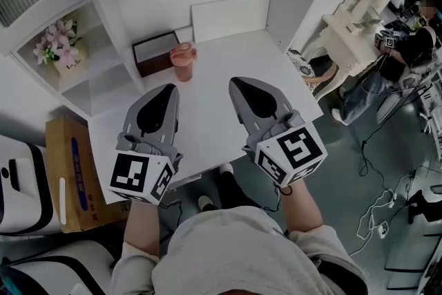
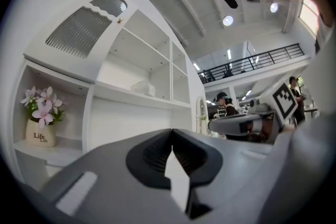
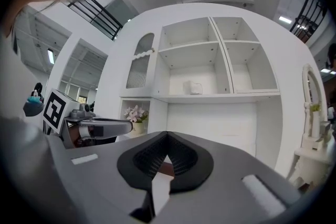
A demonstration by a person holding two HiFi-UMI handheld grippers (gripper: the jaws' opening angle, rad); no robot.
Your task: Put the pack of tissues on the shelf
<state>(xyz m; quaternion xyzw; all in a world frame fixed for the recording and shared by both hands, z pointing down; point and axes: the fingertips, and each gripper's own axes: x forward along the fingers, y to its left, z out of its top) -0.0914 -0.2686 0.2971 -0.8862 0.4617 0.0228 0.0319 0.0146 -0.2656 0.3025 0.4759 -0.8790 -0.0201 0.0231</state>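
The white pack of tissues (image 3: 192,87) lies on the middle shelf of the white cabinet (image 3: 220,97); the left gripper view shows the same pack (image 2: 143,87) on that shelf. My left gripper (image 1: 173,88) and right gripper (image 1: 235,81) hover side by side over the white desk (image 1: 221,128), both pointing at the cabinet. Each is shut with nothing between its jaws. The left gripper's tip (image 2: 171,131) and the right gripper's tip (image 3: 167,134) meet in a point. Neither gripper touches the pack, which is well beyond and above them.
A dark brown box (image 1: 155,52) and a pink cup (image 1: 183,62) stand at the back of the desk. A pot of pink flowers (image 1: 62,45) sits in a left cubby. A cardboard box (image 1: 76,173) stands on the floor at the left, a white dressing table (image 1: 359,17) at the right.
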